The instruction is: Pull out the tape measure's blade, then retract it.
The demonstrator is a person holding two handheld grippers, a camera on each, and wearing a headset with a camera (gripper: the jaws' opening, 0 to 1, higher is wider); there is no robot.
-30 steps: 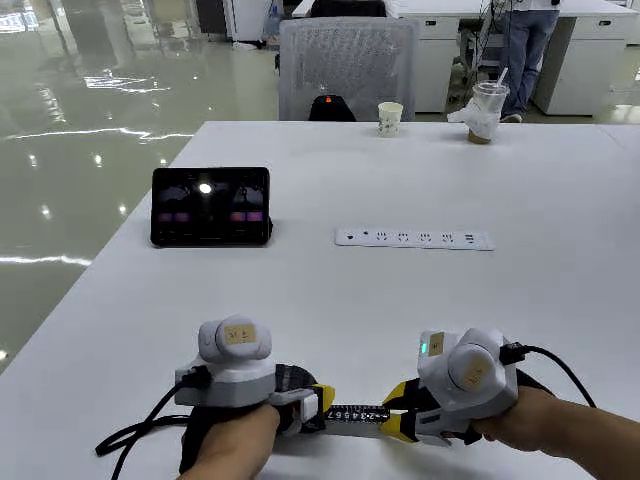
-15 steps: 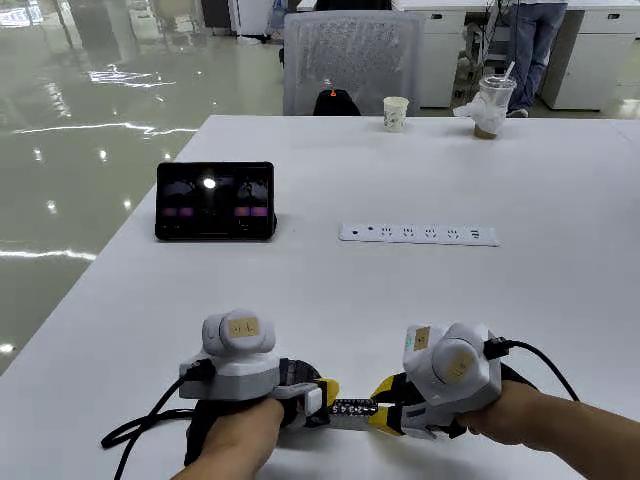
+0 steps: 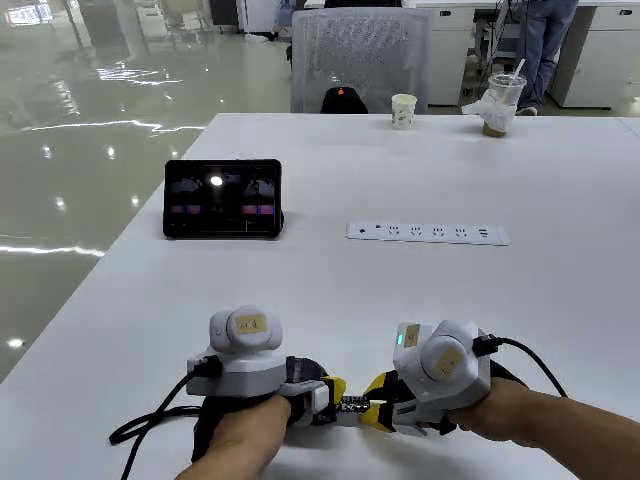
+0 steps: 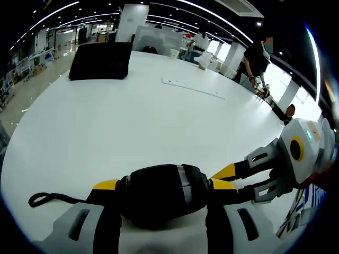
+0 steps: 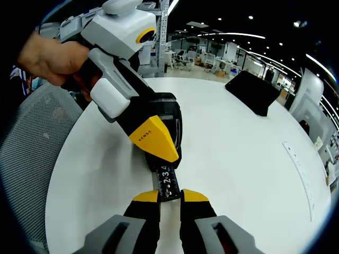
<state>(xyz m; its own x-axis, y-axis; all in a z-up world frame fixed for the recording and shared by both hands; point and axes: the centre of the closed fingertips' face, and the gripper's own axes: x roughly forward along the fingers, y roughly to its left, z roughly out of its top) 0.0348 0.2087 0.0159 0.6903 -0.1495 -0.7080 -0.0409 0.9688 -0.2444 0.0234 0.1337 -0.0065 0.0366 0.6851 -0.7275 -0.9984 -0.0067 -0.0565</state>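
My left gripper [image 3: 326,393] is shut on the black tape measure case [image 4: 163,193], which sits between its yellow-tipped jaws near the table's front edge. A short length of the blade [image 5: 167,182], with the numbers 2, 3 and 4 showing, runs from the case [image 5: 165,120] to my right gripper [image 5: 169,197], which is shut on the blade's end. In the head view the blade [image 3: 352,405] spans a small gap between the two grippers, with the right gripper [image 3: 377,408] close beside the left. The case's wrist strap [image 4: 45,199] lies on the table.
On the white table [image 3: 420,290] a dark tablet [image 3: 223,198] stands at the left and a white power strip [image 3: 428,233] lies mid-table. A paper cup [image 3: 403,110] and a plastic cup [image 3: 503,100] stand at the far edge, a grey chair [image 3: 360,55] behind. Cables trail from both grippers.
The right gripper has moved left toward the left gripper, and the exposed blade has shortened from a longer strip to a short piece. The head camera has shifted a little.
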